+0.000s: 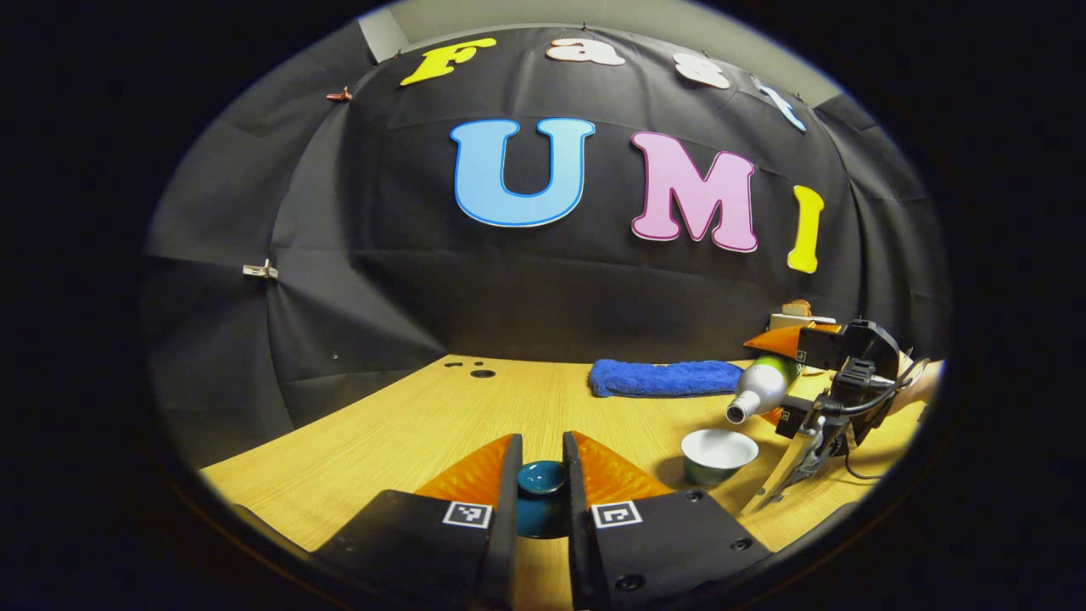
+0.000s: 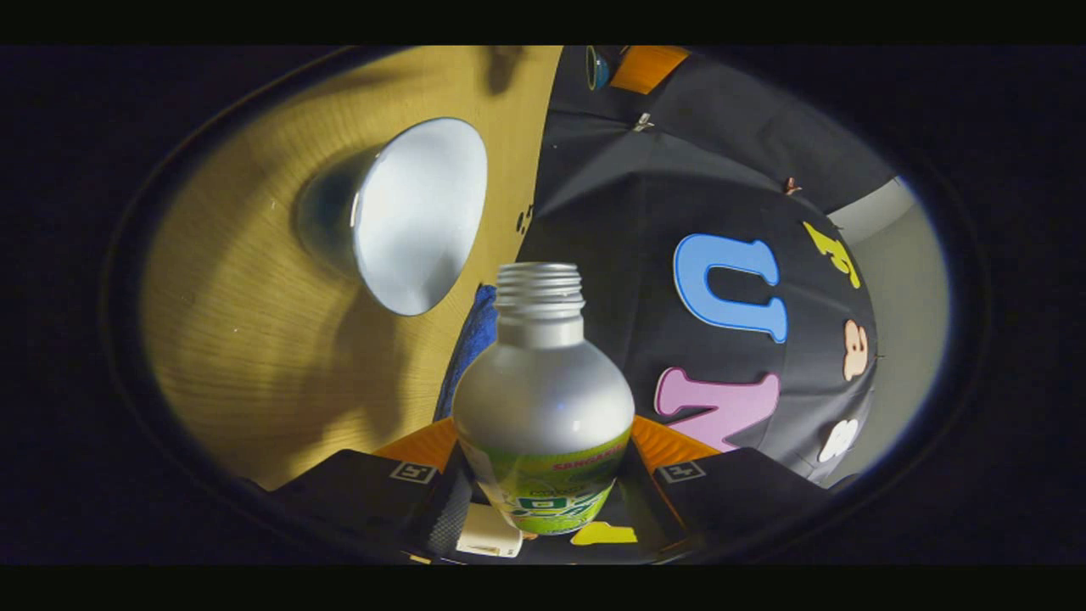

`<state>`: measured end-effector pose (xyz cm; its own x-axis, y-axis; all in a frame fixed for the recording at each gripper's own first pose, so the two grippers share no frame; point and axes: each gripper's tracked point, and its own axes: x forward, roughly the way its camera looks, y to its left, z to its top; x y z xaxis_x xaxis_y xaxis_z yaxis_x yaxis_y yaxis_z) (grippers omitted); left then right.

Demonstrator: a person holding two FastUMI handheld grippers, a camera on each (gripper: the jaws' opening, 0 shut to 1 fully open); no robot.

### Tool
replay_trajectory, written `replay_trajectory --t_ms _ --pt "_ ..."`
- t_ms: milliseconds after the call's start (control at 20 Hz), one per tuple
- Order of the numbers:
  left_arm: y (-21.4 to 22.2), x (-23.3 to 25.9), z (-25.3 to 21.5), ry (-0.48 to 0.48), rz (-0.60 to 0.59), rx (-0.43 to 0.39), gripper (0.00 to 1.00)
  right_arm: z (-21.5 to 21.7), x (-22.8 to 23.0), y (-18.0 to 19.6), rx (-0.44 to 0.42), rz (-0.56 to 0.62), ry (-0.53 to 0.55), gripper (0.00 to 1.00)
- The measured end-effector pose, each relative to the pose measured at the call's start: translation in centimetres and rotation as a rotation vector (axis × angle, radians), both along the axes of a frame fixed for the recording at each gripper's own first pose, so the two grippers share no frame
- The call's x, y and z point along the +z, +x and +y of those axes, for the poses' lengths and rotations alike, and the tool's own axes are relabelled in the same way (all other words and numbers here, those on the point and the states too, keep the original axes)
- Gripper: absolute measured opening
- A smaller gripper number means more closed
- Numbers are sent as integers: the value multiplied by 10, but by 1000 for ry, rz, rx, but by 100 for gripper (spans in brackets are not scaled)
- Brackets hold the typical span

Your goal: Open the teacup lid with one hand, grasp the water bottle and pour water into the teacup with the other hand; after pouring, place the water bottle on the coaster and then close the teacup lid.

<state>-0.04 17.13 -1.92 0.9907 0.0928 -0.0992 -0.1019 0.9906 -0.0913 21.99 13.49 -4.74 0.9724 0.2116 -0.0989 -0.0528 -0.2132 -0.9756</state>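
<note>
left jaws: left gripper is clamped on the teacup lid, pinched between both fingers and held up off the tabletop
right jaws: right gripper has the water bottle squeezed at its labelled body, neck pointing away from the camera
bottle: tipped over sideways, open mouth right above the teacup, cap off
teacup: uncovered, white inside, sitting on the tabletop near the right side in the left gripper view
towel: blue towel lying at the back of the tabletop, well behind the cup
pour: honestly can't tell if any water is coming out
</note>
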Motion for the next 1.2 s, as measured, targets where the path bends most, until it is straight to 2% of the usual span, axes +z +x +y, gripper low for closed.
replay_trajectory --t_ms 1200 --pt "-9 0 -1 -16 5 -16 29 12 16 -1 79 -106 -196 78"
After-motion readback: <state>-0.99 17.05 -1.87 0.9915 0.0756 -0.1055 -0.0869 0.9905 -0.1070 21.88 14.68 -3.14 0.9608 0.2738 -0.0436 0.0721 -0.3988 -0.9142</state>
